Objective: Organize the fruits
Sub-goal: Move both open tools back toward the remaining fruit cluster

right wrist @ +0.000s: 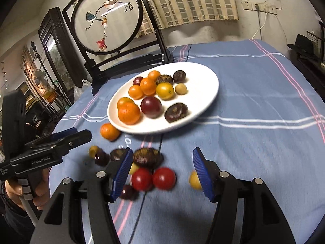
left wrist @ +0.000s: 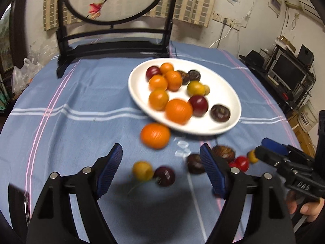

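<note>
While both jaws stand apart and empty, the right hand-held gripper (right wrist: 160,174) points straight at two red tomatoes (right wrist: 153,178) on the near counter (right wrist: 254,142), nearer than the left hand-held gripper (left wrist: 161,163)

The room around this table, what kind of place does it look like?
Probably a lived-in home room, not a lab: a cloth-covered table with a fruit plate, an embroidered bird screen in a dark wooden stand, and a cluttered computer monitor shelf by the wall.
</note>
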{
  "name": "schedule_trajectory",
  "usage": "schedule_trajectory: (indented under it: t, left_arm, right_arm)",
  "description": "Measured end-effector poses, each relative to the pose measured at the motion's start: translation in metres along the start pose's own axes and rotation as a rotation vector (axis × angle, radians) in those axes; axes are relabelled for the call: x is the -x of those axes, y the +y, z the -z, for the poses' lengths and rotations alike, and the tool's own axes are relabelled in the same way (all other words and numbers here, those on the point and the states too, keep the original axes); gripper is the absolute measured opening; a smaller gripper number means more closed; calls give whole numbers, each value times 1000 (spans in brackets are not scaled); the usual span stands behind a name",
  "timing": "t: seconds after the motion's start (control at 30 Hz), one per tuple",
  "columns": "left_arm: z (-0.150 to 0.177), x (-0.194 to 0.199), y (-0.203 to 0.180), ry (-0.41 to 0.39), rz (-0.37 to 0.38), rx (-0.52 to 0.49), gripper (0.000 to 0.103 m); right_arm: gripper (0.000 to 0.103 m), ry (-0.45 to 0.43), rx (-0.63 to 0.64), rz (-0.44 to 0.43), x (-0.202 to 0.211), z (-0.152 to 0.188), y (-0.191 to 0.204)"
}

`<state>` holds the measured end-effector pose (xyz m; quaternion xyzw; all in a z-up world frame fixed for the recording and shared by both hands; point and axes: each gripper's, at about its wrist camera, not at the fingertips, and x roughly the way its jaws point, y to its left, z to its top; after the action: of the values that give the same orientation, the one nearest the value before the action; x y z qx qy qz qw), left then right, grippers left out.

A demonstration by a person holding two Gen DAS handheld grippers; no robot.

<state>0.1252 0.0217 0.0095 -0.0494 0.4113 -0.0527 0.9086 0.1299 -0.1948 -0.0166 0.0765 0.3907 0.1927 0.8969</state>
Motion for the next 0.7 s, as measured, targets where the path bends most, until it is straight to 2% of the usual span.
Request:
schedule_trajectory:
  t: [0.1,0.23,0.57,0.7]
  left_arm:
    - [15,1,5,0,-31,2,77]
    - [29,1,7,6,-67,-9,80]
    - [42,0,18,4,-77,-14,81]
    - [44,-3,19,14,-68,-18,81]
  right_arm:
    - [62,15,16,20,1,12,2]
    - [62,32,34,1,9,19,8]
    - [61,124,167,1,0,42,50]
    - [53,183,180,6,-16,44,62]
